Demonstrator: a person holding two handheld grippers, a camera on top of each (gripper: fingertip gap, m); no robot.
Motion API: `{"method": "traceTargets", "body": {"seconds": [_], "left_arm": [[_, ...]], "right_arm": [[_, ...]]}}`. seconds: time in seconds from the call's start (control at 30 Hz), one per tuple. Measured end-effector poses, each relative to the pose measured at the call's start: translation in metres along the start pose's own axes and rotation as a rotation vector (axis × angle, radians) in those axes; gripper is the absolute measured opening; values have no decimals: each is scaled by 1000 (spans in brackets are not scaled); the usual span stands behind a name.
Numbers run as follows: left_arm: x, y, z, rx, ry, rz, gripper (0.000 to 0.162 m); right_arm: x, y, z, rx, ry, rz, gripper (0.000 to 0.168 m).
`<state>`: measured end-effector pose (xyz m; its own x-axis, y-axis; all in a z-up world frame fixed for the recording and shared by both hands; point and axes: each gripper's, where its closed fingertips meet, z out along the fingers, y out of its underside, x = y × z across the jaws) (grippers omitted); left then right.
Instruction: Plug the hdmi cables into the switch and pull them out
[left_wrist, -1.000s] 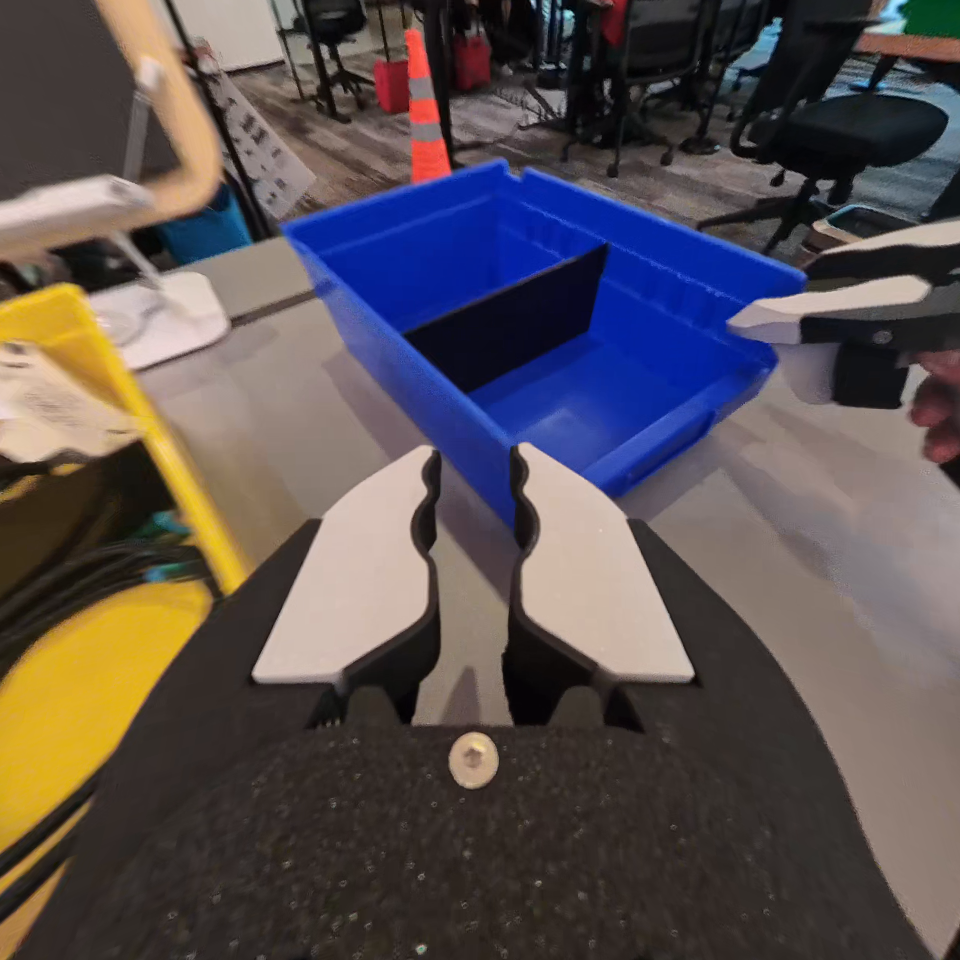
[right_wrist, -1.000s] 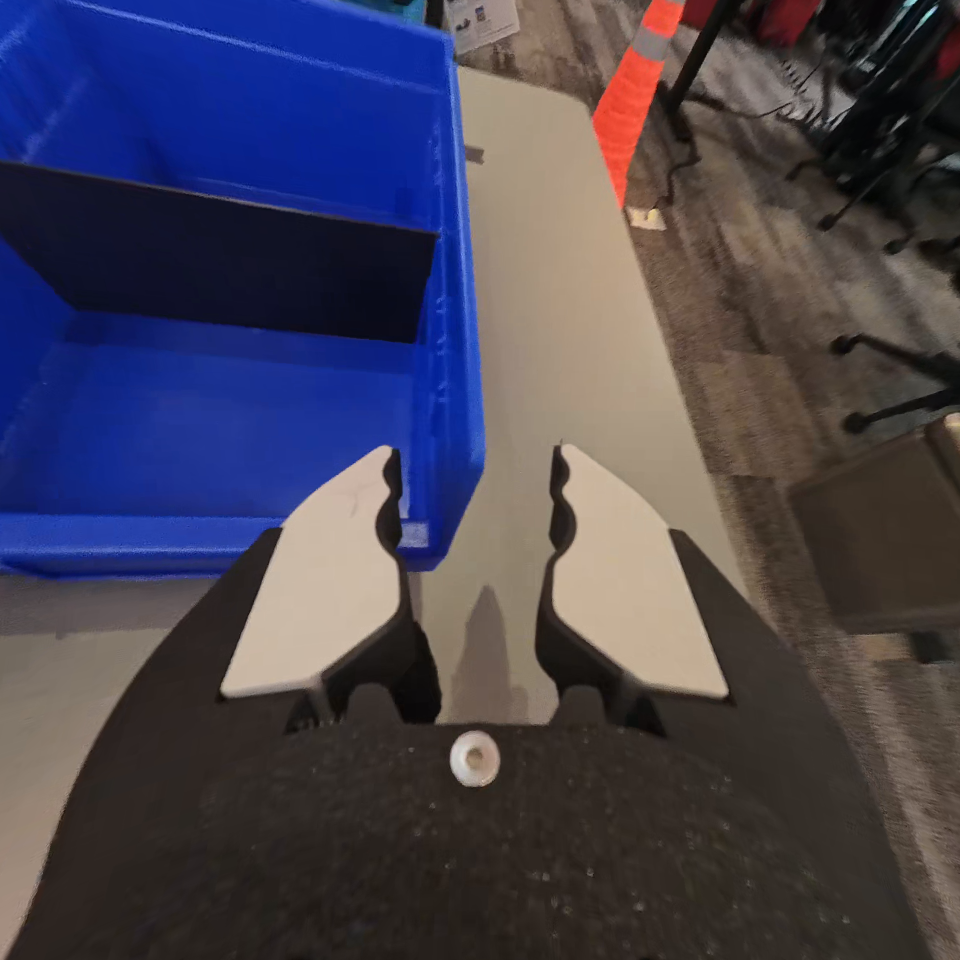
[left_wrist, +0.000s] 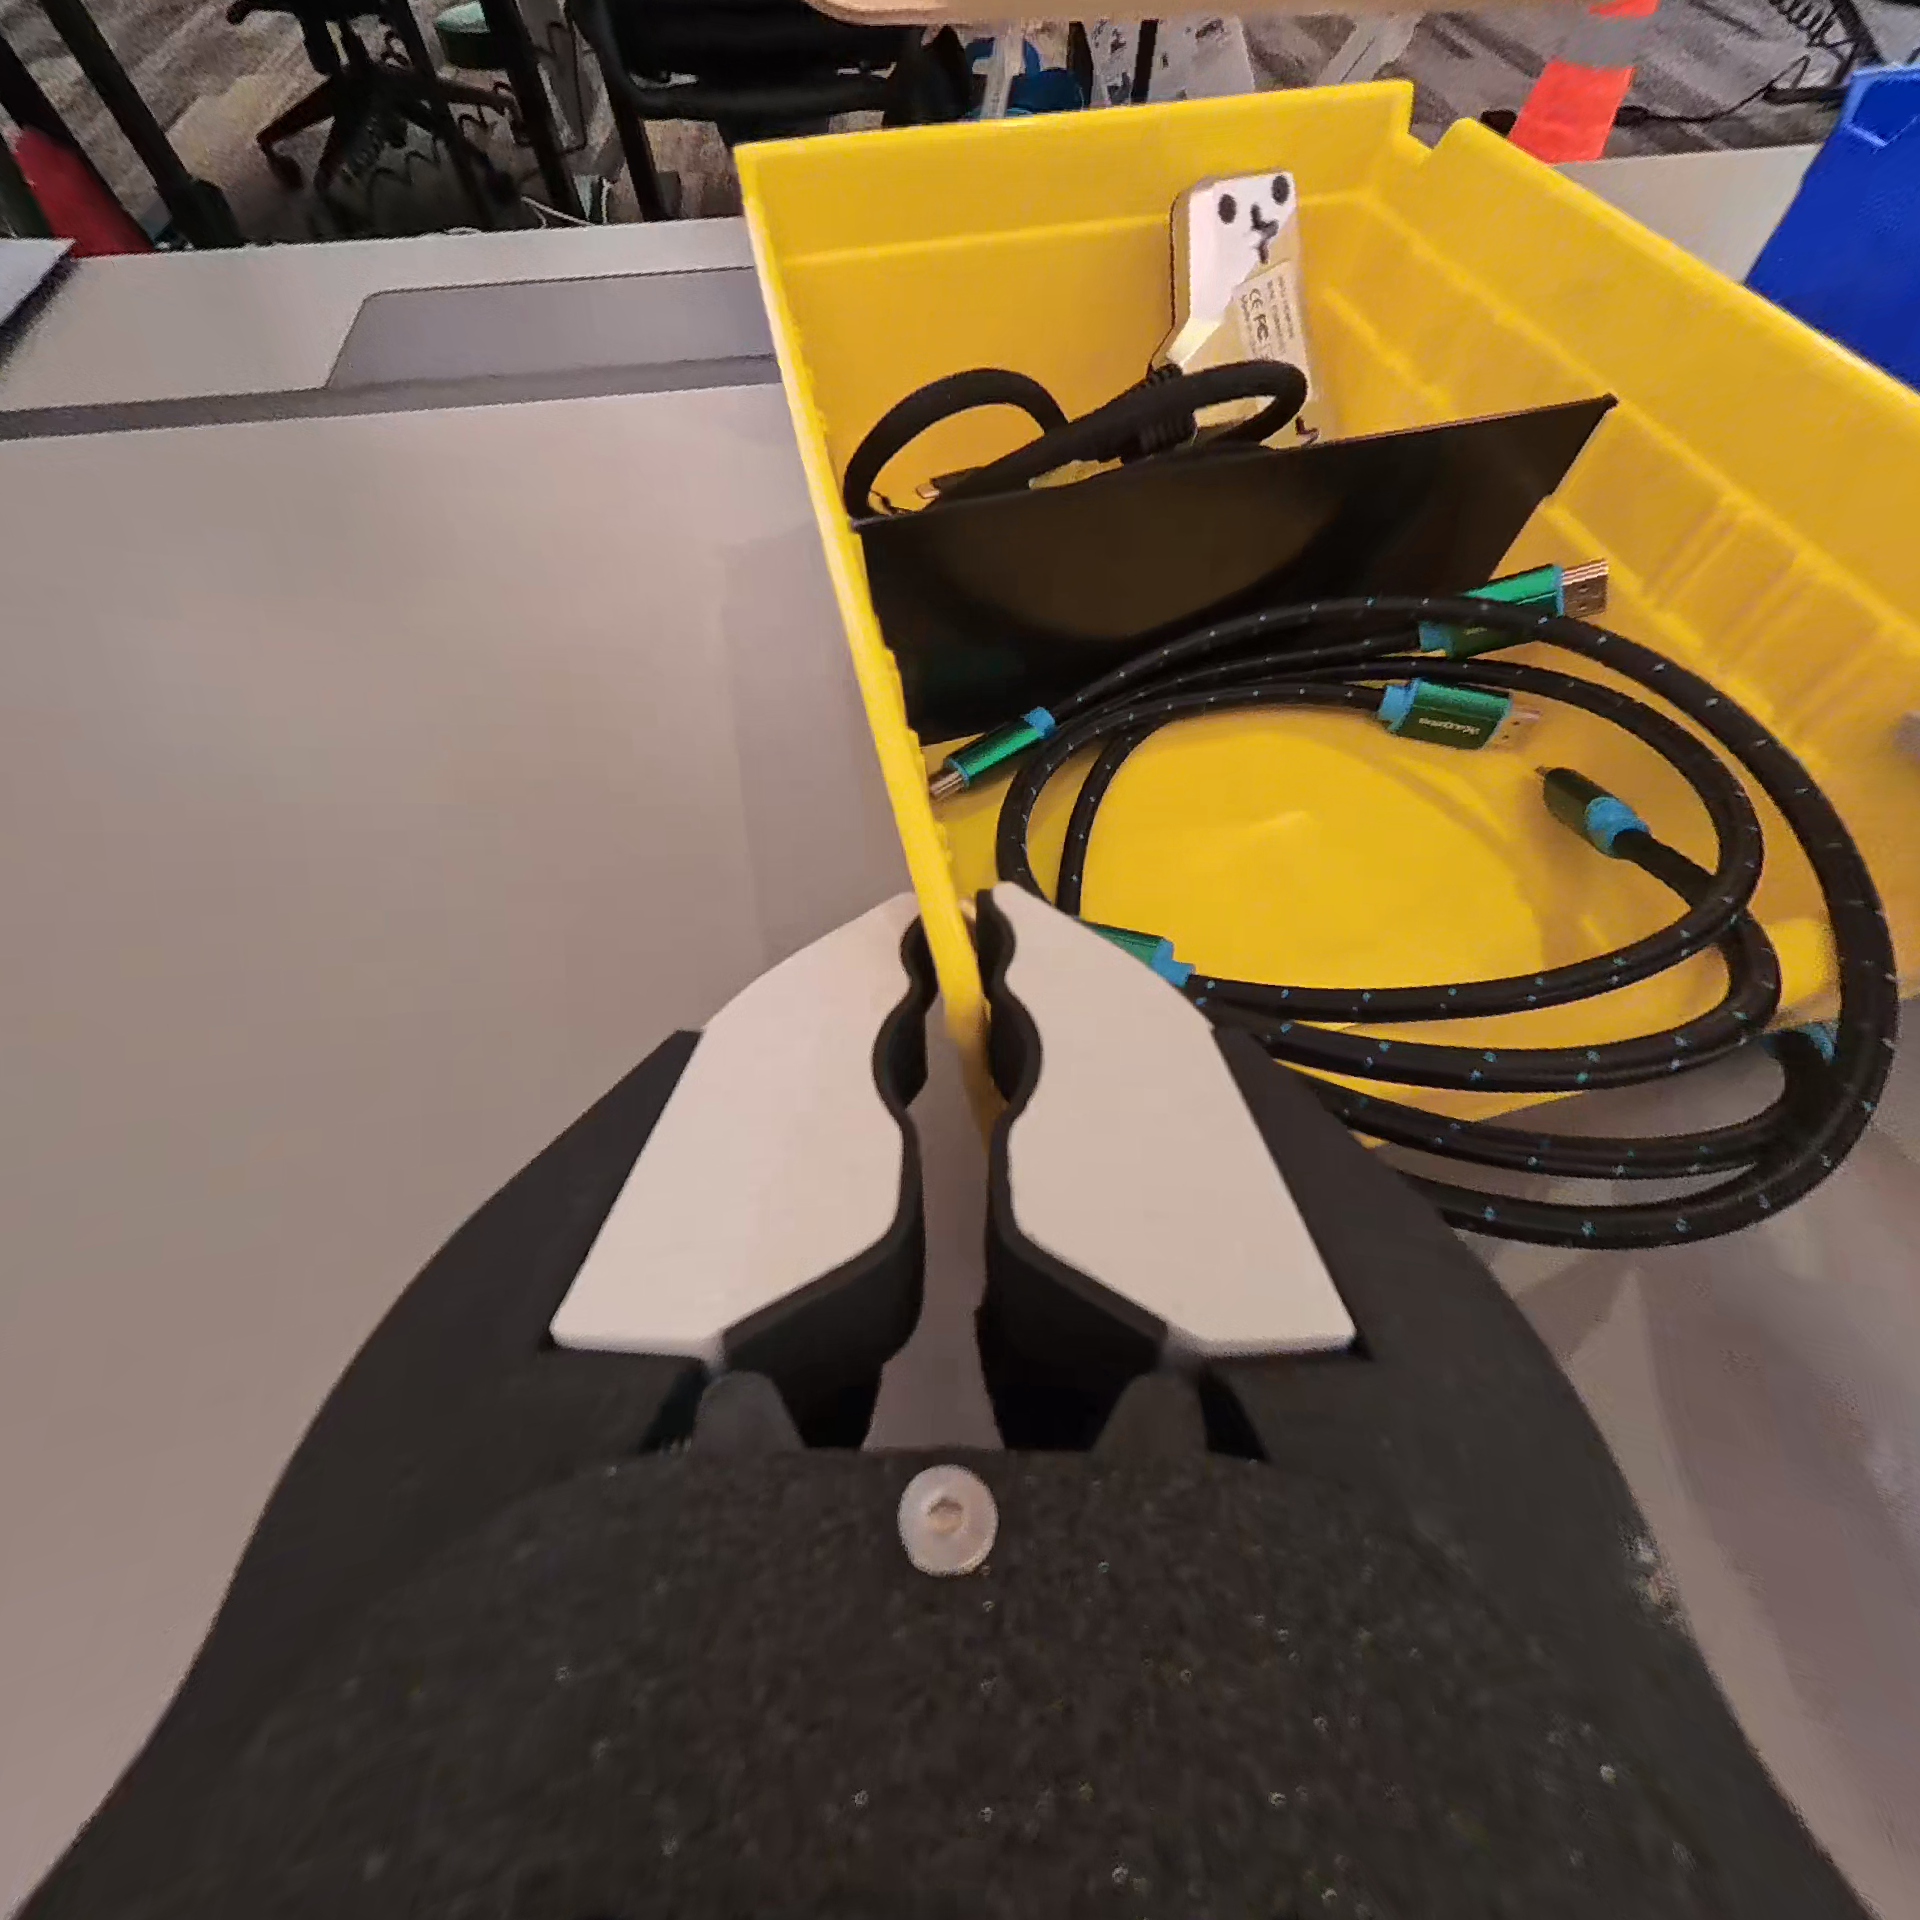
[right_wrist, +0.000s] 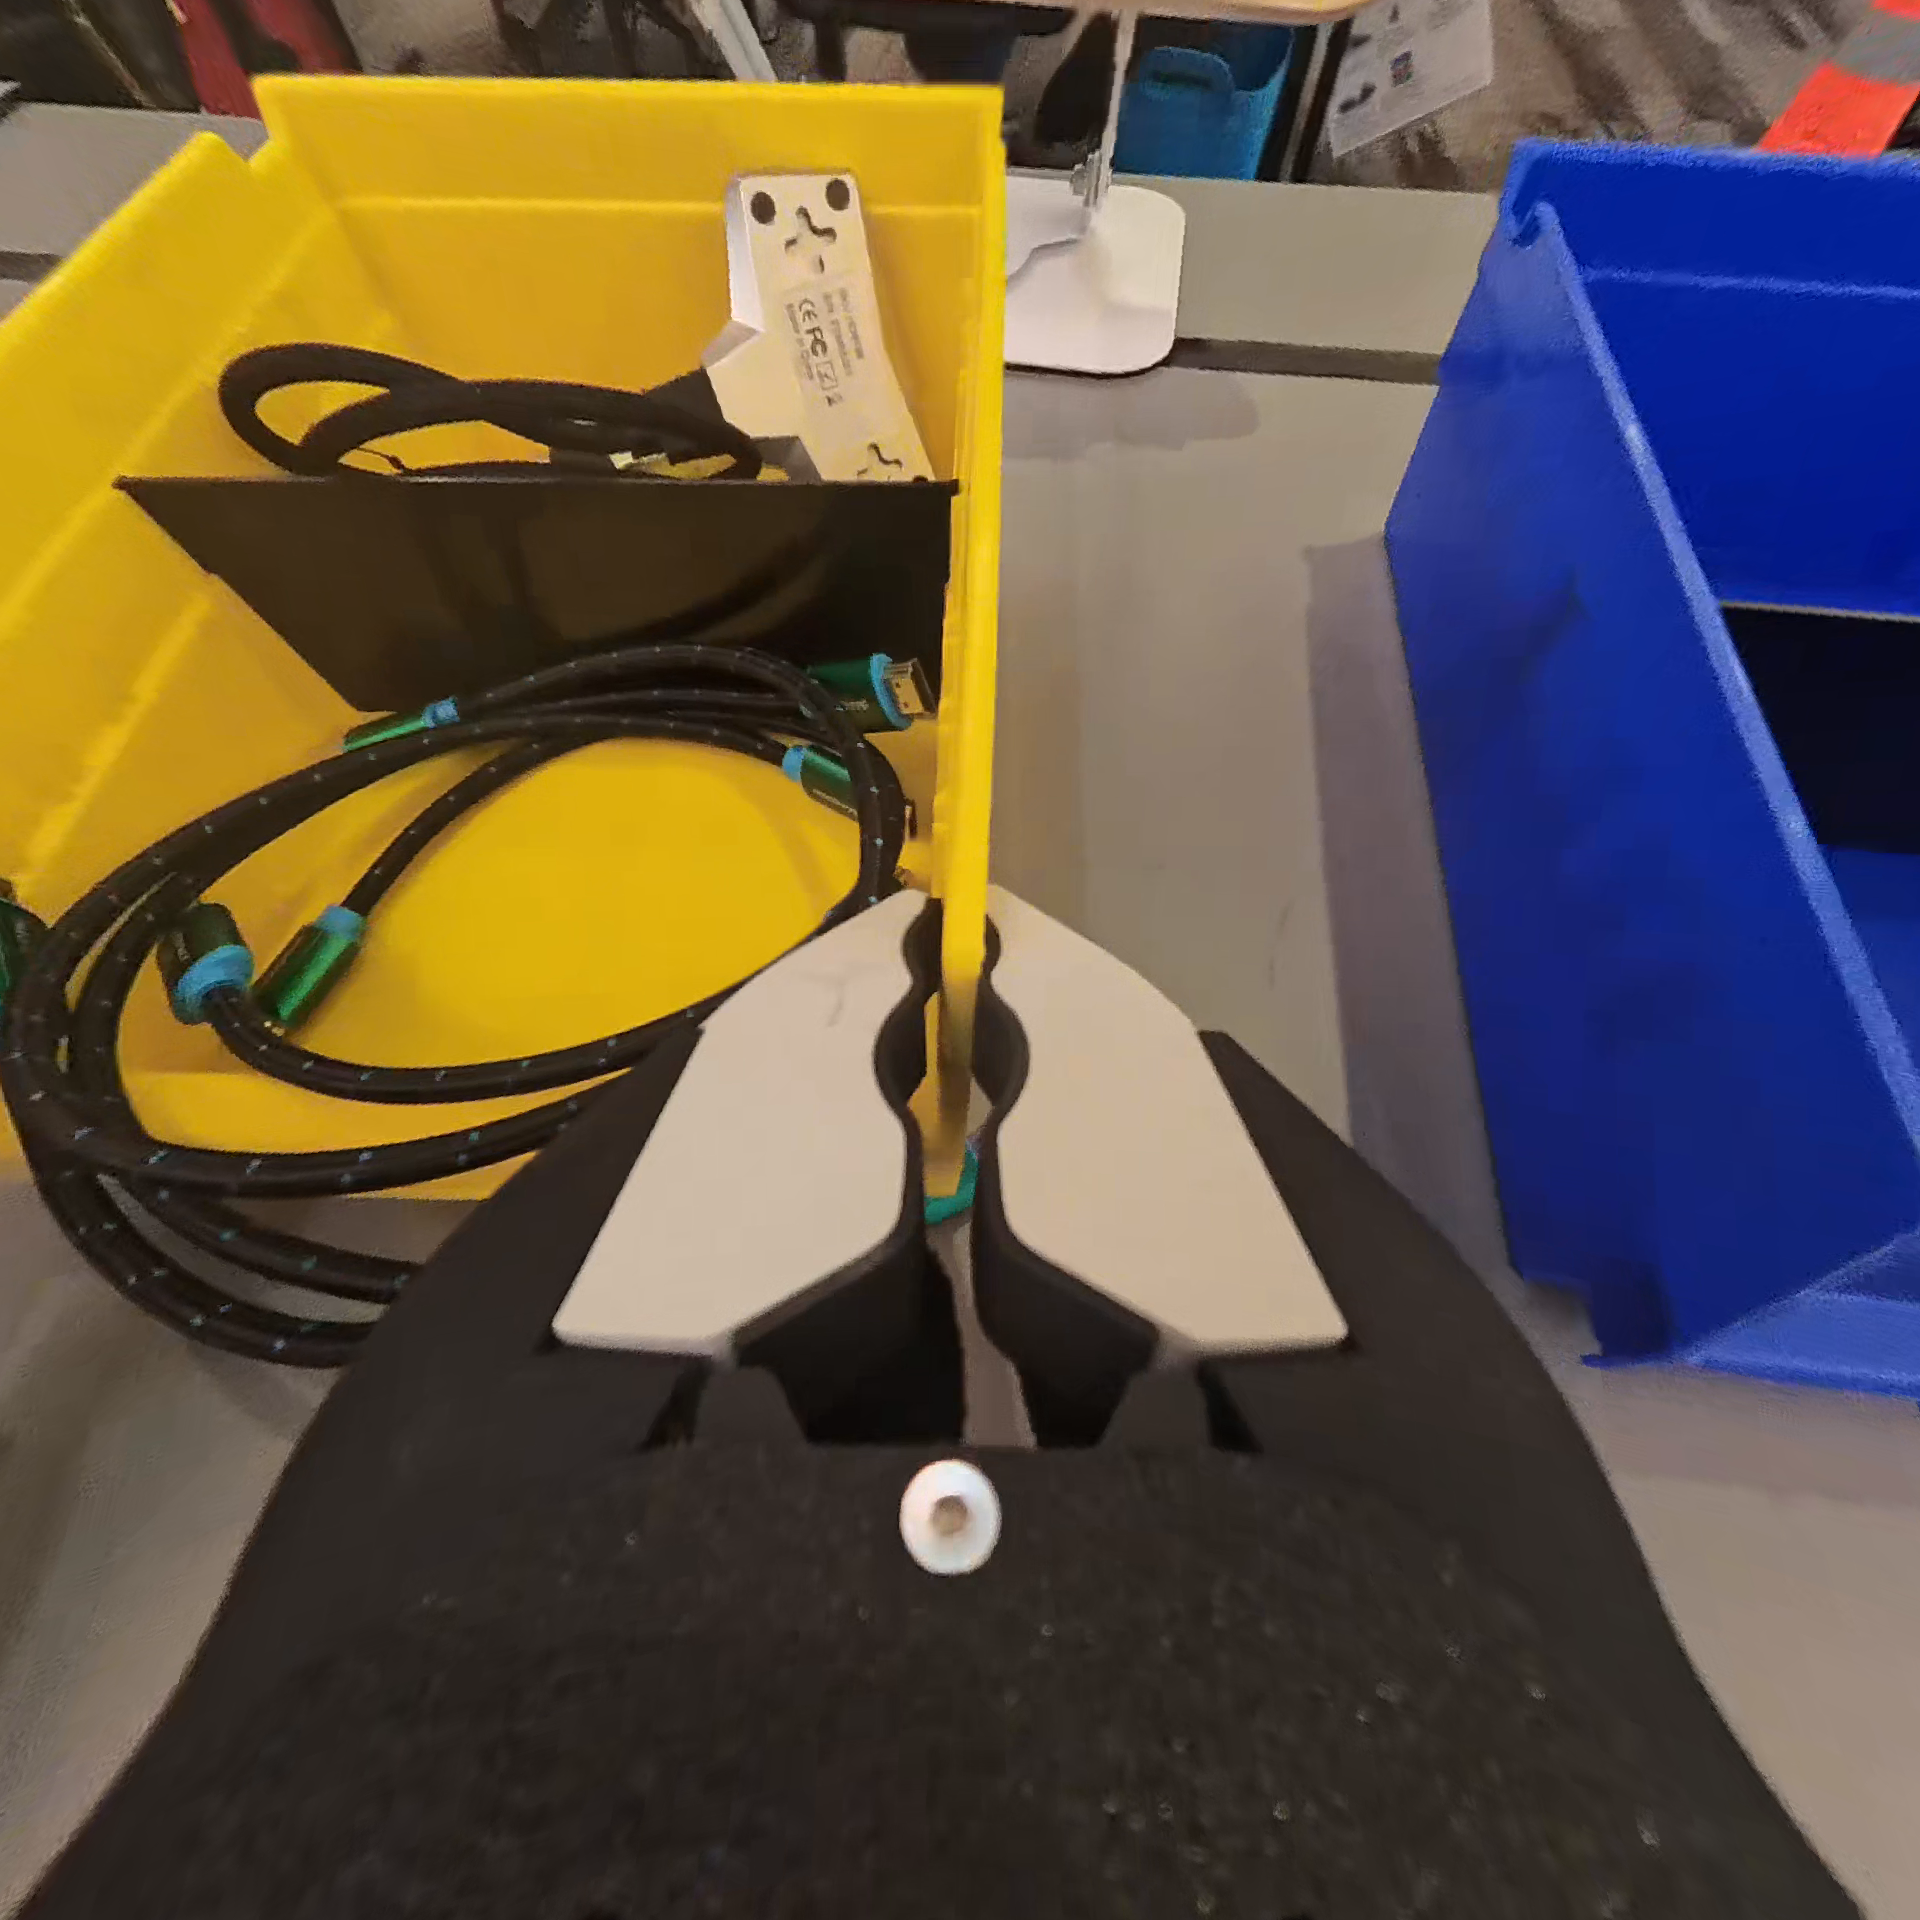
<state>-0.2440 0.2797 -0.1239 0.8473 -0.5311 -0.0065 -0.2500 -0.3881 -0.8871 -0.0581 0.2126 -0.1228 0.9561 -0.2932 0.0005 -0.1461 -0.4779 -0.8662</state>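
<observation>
A yellow bin (left_wrist: 1039, 239) stands on the grey table, split by a black divider (left_wrist: 1195, 540). Black braided HDMI cables (left_wrist: 1558, 1164) with green plugs (left_wrist: 1444, 717) lie coiled in its near compartment and spill over the low front edge. The silver switch (left_wrist: 1236, 270) leans in the far compartment with its own black cable. My left gripper (left_wrist: 961, 914) is shut on the bin's left side wall near the front. My right gripper (right_wrist: 956, 904) is shut on the bin's (right_wrist: 582, 156) right side wall. The right wrist view also shows the cables (right_wrist: 208, 1236) and switch (right_wrist: 821, 312).
A blue bin (right_wrist: 1662, 831) stands on the table to the right of the yellow one, with a strip of grey table between them. A white stand base (right_wrist: 1091, 281) sits behind that strip. An orange cone (left_wrist: 1569, 94) and office chairs stand on the floor beyond.
Both grippers were open by the blue bin. They have moved left to the yellow bin and closed on its two side walls.
</observation>
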Motion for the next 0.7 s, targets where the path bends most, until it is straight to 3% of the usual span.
{"method": "traceTargets", "body": {"seconds": [0.23,0.47,0.6,0.7], "left_arm": [[-50,-23,-26,12,-6,-58,4],[-152,-33,-55,66,-103,-79,3],[-204,-17,-55,17,-51,-79,4],[-231,-6,-51,25,-57,-105,4]], "right_arm": [[-48,-37,-15,88,2,-15,3],[-150,-74,-16,156,-64,-23,3],[-205,-64,-8,124,-70,5,3],[-232,-38,3,73,-97,54,4]]}}
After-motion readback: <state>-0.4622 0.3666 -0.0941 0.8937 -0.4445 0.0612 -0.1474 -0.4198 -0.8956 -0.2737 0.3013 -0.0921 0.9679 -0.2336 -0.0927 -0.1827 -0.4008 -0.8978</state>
